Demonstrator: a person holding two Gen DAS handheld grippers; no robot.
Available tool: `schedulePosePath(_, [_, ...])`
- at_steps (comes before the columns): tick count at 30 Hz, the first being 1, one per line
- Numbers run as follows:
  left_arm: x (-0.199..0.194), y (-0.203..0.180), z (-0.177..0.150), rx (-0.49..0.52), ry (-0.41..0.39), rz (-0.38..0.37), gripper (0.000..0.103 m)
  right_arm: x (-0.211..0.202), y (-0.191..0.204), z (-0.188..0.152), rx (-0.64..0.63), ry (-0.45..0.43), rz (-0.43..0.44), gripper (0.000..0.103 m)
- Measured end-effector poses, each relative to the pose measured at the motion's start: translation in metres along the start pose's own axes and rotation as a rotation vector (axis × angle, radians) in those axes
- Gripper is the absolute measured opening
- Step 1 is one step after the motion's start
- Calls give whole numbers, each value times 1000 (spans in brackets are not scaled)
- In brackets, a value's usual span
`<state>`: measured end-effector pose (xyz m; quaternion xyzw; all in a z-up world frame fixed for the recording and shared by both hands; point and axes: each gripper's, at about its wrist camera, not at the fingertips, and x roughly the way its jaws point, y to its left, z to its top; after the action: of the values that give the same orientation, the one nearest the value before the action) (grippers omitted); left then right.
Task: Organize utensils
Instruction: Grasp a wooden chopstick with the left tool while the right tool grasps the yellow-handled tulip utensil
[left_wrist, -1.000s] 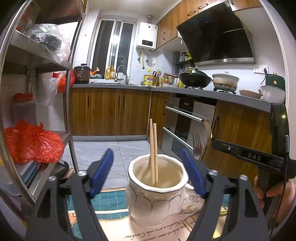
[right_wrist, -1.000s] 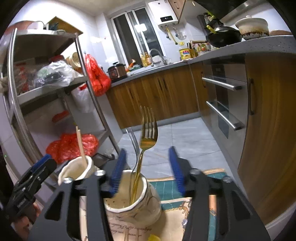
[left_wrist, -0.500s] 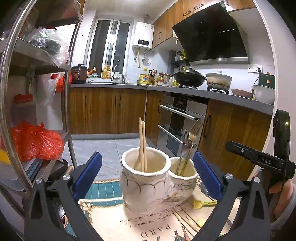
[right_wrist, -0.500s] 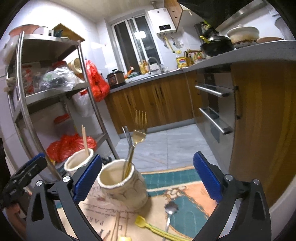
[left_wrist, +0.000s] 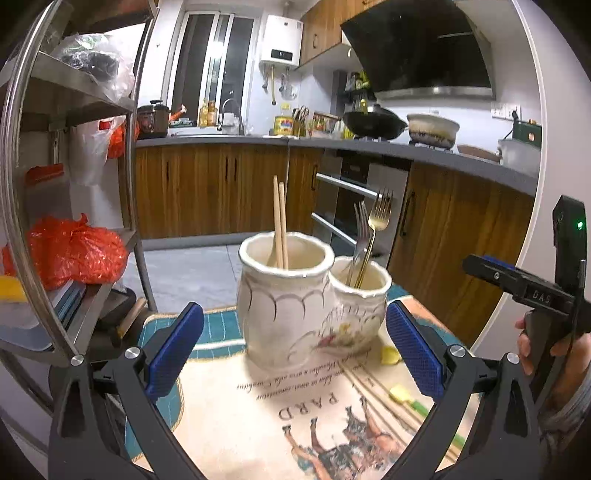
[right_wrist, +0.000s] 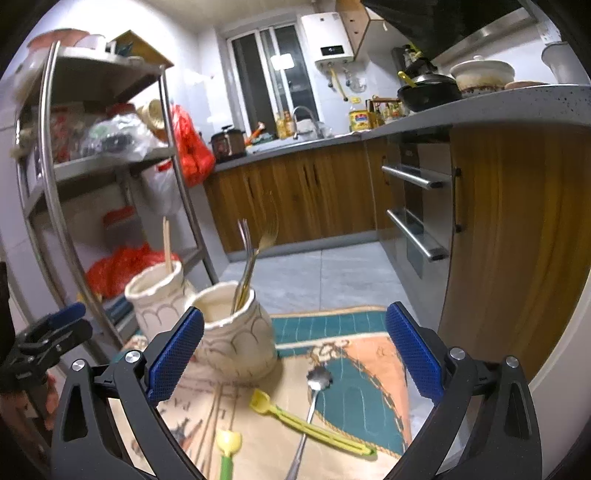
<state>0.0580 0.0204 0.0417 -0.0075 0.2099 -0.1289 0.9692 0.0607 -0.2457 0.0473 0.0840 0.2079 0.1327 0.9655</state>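
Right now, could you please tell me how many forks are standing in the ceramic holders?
2. A silver fork and a gold fork stand together in the smaller holder. The taller holder has only chopsticks. Shorter pieces inside may be hidden.

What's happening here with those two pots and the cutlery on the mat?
A person holds two grippers, sorting utensils. Both the left gripper and the right gripper are open and empty. Chopsticks stand in one pot, forks in the other. A spoon and yellow utensils lie on the mat.
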Motion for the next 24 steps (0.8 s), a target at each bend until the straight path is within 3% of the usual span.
schedulePosePath(7, [6, -1, -17, -16, 66, 3, 97, -3, -10, -19, -53, 61, -32, 98])
schedulePosePath(19, [39, -34, -59, 2, 276, -27, 97, 4, -31, -49, -77, 199, -73, 98])
schedulePosePath(24, [53, -49, -71, 53, 367, 15, 97, 6, -29, -49, -89, 221, -67, 98])
